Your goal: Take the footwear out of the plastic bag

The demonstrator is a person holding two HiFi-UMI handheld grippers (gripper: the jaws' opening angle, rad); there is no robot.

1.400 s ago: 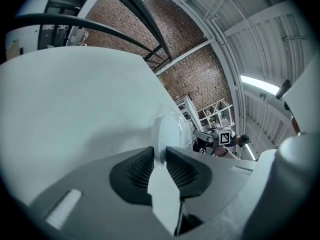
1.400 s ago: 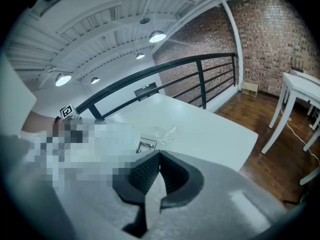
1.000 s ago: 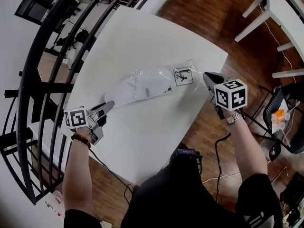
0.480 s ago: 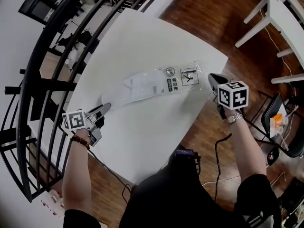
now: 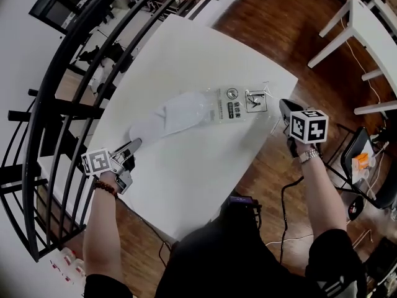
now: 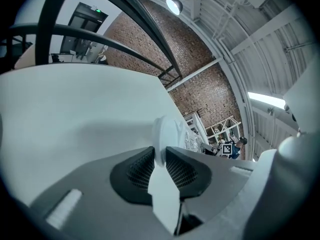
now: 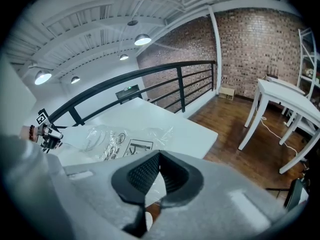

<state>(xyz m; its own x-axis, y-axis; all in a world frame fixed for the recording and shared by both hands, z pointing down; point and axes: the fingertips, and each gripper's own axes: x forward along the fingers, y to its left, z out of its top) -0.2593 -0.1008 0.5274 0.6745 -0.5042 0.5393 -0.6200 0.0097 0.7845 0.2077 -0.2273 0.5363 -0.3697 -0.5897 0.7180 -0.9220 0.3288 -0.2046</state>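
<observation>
A clear plastic bag (image 5: pixel 234 102) with printed labels lies stretched across the white table (image 5: pixel 192 179). White footwear (image 5: pixel 169 114) sticks out of the bag's left end toward the near-left corner. My left gripper (image 5: pixel 135 144) is shut on the tip of that footwear. In the left gripper view the pads (image 6: pixel 141 168) pinch the white footwear (image 6: pixel 167 131). My right gripper (image 5: pixel 283 104) hovers off the table's right edge, shut on the bag's right end. The bag (image 7: pixel 117 136) runs from the right gripper (image 7: pixel 158 160) toward the left hand.
A black railing (image 5: pixel 59 110) curves along the table's far-left side. White furniture (image 5: pixel 366 17) stands on the wooden floor at the upper right. A dark chair (image 5: pixel 372 160) with an orange item sits at the right. A cable (image 5: pixel 286 191) hangs near the person's body.
The two grippers have drawn apart, left toward the near-left, right further off the right edge. The bag slid right and more white footwear shows outside it.
</observation>
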